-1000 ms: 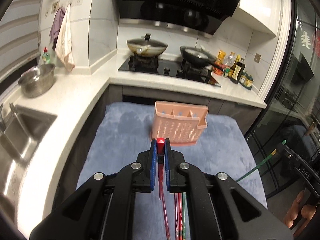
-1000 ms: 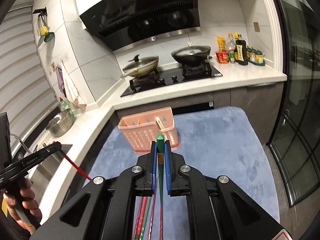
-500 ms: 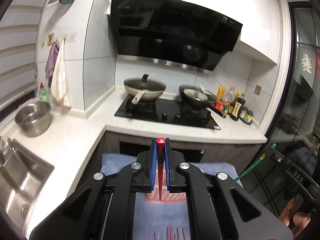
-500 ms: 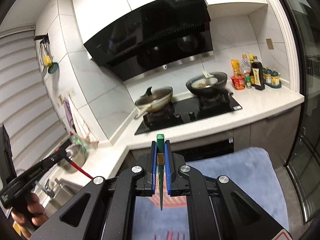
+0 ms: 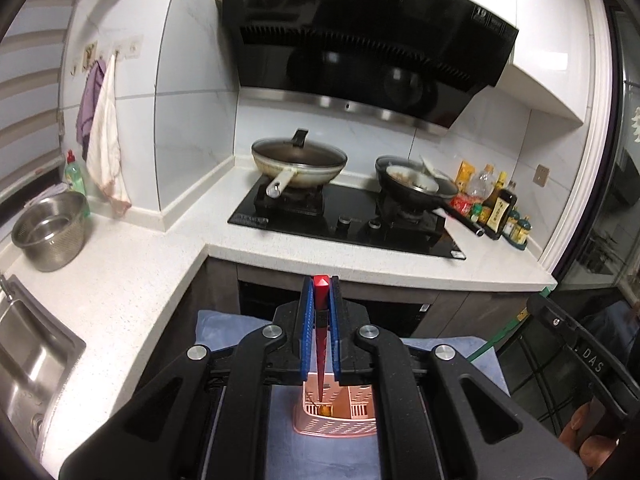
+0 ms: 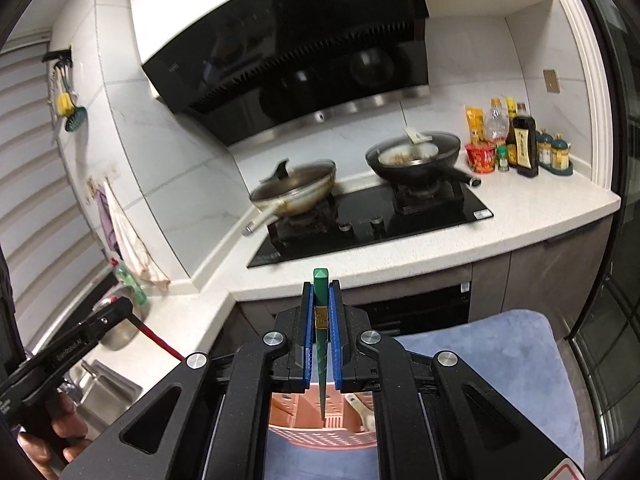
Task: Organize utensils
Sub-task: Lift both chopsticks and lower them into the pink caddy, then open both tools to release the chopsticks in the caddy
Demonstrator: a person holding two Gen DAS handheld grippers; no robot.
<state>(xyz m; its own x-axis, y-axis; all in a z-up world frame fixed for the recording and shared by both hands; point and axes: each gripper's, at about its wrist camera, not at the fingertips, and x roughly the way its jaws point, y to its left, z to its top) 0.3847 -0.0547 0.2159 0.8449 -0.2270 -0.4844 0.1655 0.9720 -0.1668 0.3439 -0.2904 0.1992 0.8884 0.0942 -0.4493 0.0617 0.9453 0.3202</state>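
My left gripper (image 5: 320, 292) is shut on a red chopstick (image 5: 321, 344) that hangs point down, its tip over or just inside the pink slotted utensil basket (image 5: 340, 420) below. My right gripper (image 6: 320, 292) is shut on a green chopstick (image 6: 321, 360), also point down, its tip at the same basket (image 6: 320, 432). A white utensil handle (image 6: 358, 410) stands in the basket's right part. The other gripper shows at each view's edge: the right one (image 5: 560, 332) and the left one (image 6: 92, 328).
The basket stands on a blue cloth (image 5: 320, 452) over a table. Behind it are the white counter (image 5: 360, 264), a hob with two pans (image 5: 298, 160), sauce bottles (image 6: 520, 144), a steel bowl (image 5: 50, 236) and a sink (image 5: 24, 360) at the left.
Both grippers rose and swung over the basket, tipping the chopsticks from slanted to point down. The loose chopsticks on the cloth have left view.
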